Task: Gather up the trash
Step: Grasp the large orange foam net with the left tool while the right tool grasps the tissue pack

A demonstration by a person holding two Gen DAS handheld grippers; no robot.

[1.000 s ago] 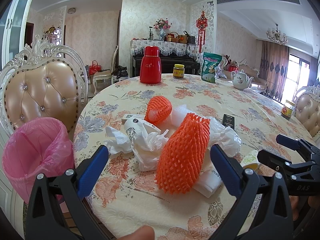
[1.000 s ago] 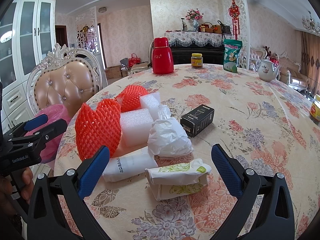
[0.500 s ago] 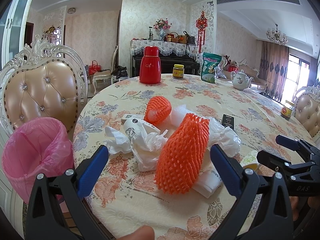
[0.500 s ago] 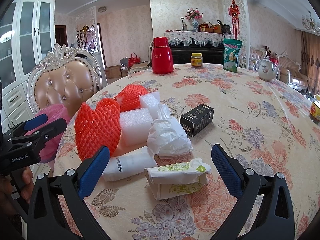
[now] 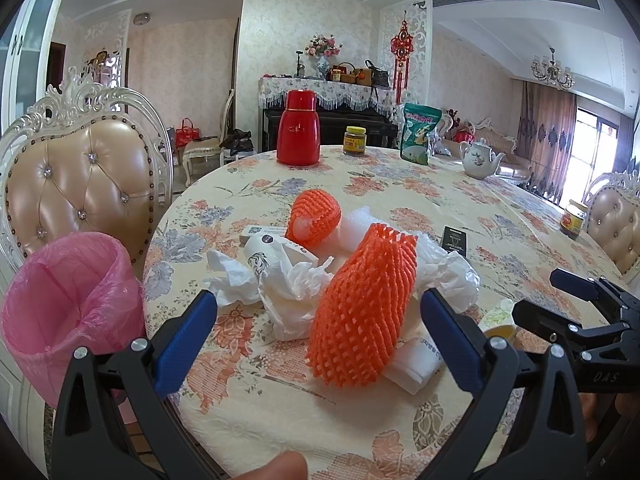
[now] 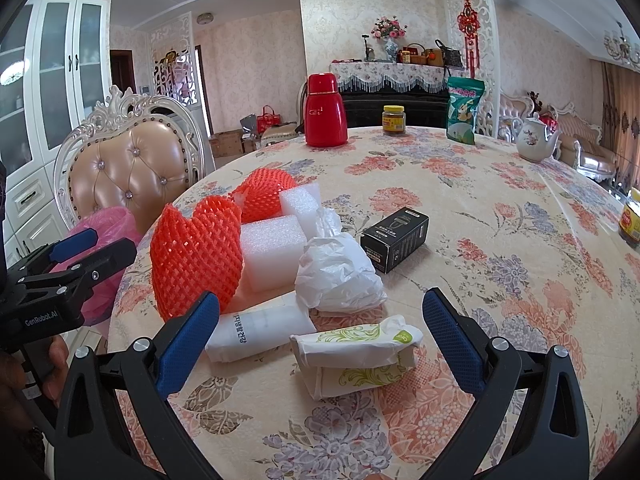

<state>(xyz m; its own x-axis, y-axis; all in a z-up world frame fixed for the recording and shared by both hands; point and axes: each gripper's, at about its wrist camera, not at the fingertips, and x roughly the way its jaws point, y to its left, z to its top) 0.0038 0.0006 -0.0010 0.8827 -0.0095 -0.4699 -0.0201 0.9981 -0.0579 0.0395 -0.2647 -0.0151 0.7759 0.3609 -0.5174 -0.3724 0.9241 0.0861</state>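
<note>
A heap of trash lies near the round table's edge: a large orange foam net, a smaller orange net, white foam blocks, crumpled tissue, a white plastic bag, a green-printed tissue pack, a white roll and a black box. A pink-lined bin stands left of the table. My left gripper is open just before the large net. My right gripper is open over the tissue pack, touching nothing.
A padded chair stands behind the bin. Far across the floral table are a red thermos, a jar, a green snack bag and a teapot. Another jar sits at the right edge.
</note>
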